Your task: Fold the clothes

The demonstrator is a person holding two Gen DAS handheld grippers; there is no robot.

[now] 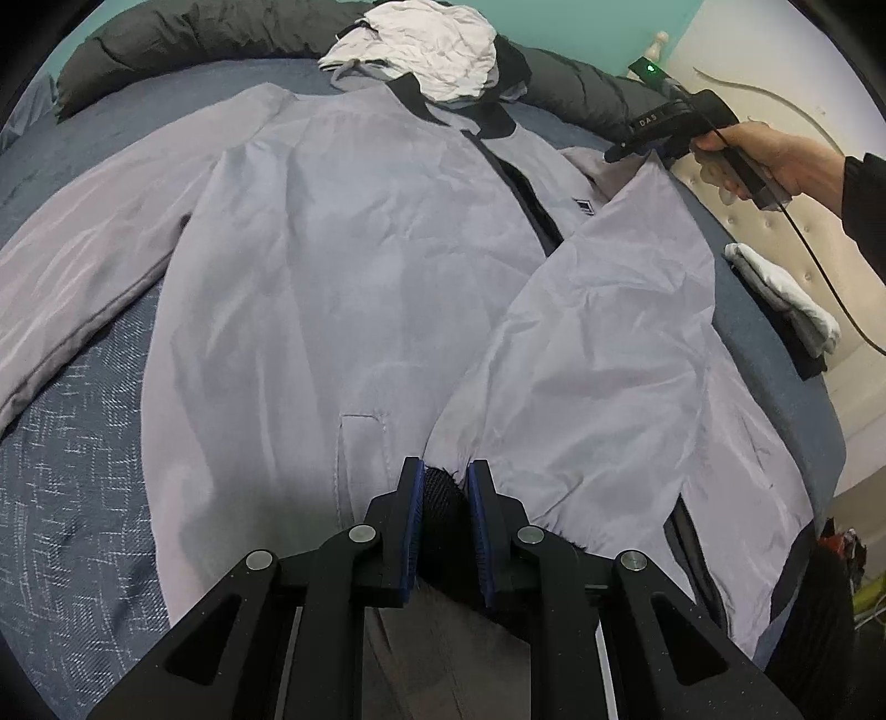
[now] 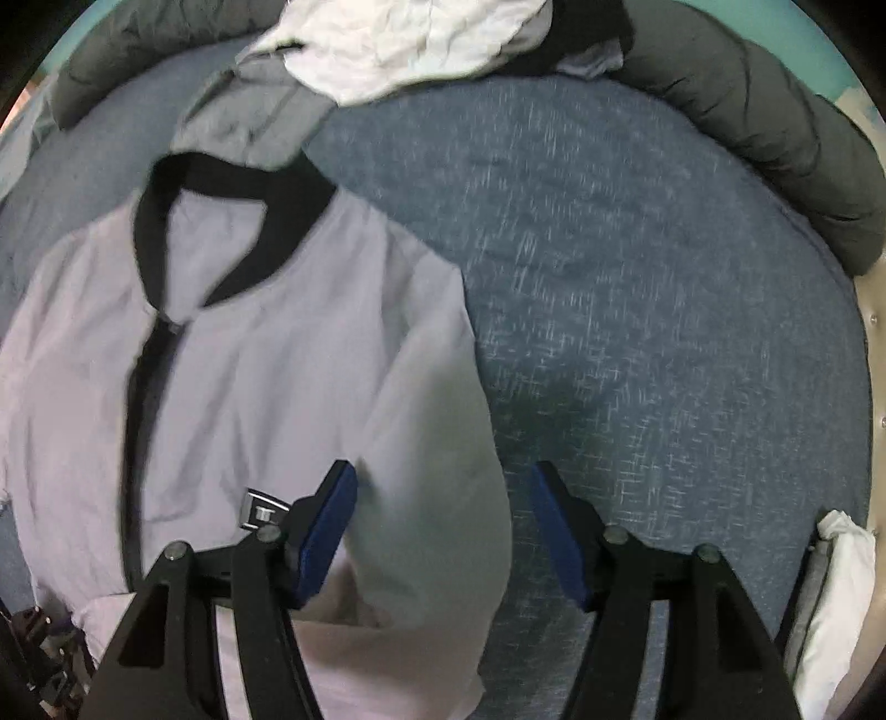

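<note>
Left wrist: left claw clamped narrow on the black ribbed cuff of the pale grey zip jacket, spread collar-away on the blue bed.

Right wrist: right claw wide, empty, above the folded sleeve's outer edge; judging by this, right is nearer.

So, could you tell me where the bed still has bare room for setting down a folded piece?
The widest free patch of blue bedspread lies right of the grey jacket, bordered by the dark duvet roll and the folded stack. Another strip lies below the jacket's spread sleeve. The head end is crowded with crumpled clothes.
</note>
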